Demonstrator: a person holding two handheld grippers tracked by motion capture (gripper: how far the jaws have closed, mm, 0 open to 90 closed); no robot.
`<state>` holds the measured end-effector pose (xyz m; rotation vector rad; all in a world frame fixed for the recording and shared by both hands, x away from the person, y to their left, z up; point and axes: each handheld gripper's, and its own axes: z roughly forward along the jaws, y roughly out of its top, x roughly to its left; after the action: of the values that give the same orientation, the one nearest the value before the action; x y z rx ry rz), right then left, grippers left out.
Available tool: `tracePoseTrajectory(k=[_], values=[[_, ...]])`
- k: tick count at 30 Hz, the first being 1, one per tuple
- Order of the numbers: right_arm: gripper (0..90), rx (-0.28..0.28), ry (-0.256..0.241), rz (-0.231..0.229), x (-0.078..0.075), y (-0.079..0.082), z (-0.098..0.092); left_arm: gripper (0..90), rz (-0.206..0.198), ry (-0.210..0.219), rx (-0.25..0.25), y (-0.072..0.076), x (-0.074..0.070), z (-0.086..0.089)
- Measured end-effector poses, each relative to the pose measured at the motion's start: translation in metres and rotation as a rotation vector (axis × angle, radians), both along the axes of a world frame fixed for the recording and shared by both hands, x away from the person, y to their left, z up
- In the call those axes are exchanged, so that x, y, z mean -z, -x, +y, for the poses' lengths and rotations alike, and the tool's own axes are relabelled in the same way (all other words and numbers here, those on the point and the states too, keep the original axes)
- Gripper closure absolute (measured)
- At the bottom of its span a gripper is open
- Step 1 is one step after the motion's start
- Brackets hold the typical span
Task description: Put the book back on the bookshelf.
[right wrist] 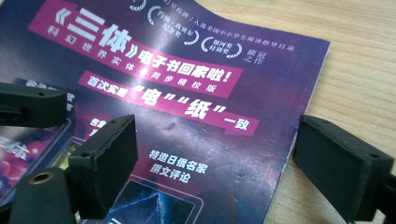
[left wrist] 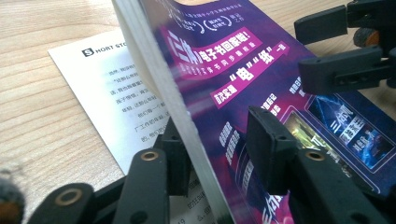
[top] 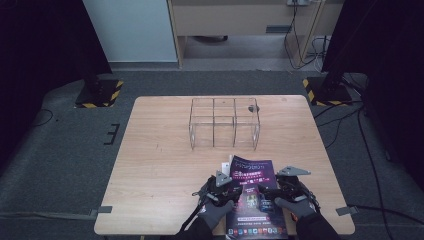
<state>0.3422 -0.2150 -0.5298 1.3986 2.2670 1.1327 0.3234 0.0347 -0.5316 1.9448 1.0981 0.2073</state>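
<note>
Down at the bottom centre of the high view, a purple magazine (top: pixel 252 195) lies near the front edge of the wooden table (top: pixel 160 165), and both gloved hands are working it. The left gripper (left wrist: pixel 219 154) straddles the raised edge of the stacked pages, jaws spread either side and not yet pinching, with a loose white printed sheet (left wrist: pixel 100 88) lying underneath at the left. The right gripper (right wrist: pixel 238 163) hovers with jaws wide apart over the cover's right edge, one jaw above the cover and one above bare wood. This looks light but floppy and glossy, so it should sag and slip; best taken by the thick page stack or spine, not the cover alone. The clear compartment organizer (top: pixel 225 122) stands mid-table, well apart.
</note>
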Motion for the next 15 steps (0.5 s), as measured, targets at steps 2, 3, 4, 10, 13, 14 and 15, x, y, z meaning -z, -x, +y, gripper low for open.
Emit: tracePoseTrajectory(k=[2, 3, 4, 10, 13, 14, 15], values=[[10.9, 0.018, -0.023, 0.031, -0.002, -0.001, -0.002, 64.0, 0.013, 0.011, -0.005, 0.0, -0.001, 0.0], [9.9, 0.019, -0.028, 0.043, -0.002, -0.002, -0.004, 64.9, 0.012, 0.012, -0.007, 0.0, -0.001, 0.0], [8.4, 0.016, -0.037, 0.058, -0.002, -0.003, -0.005, 66.7, 0.01, 0.014, -0.011, 0.001, -0.002, 0.0], [8.4, -0.006, -0.024, 0.073, -0.004, -0.003, -0.01, 74.5, 0.024, 0.026, -0.006, 0.0, -0.008, 0.001], [10.9, -0.001, -0.021, 0.07, -0.005, -0.003, -0.01, 76.2, 0.037, 0.04, -0.005, -0.001, -0.01, 0.001], [11.5, -0.005, -0.019, 0.065, -0.005, -0.003, -0.011, 77.0, 0.044, 0.05, -0.004, -0.002, -0.012, 0.002], [12.1, -0.006, -0.021, 0.063, -0.005, -0.003, -0.011, 78.0, 0.049, 0.058, 0.0, -0.002, -0.014, 0.003]])
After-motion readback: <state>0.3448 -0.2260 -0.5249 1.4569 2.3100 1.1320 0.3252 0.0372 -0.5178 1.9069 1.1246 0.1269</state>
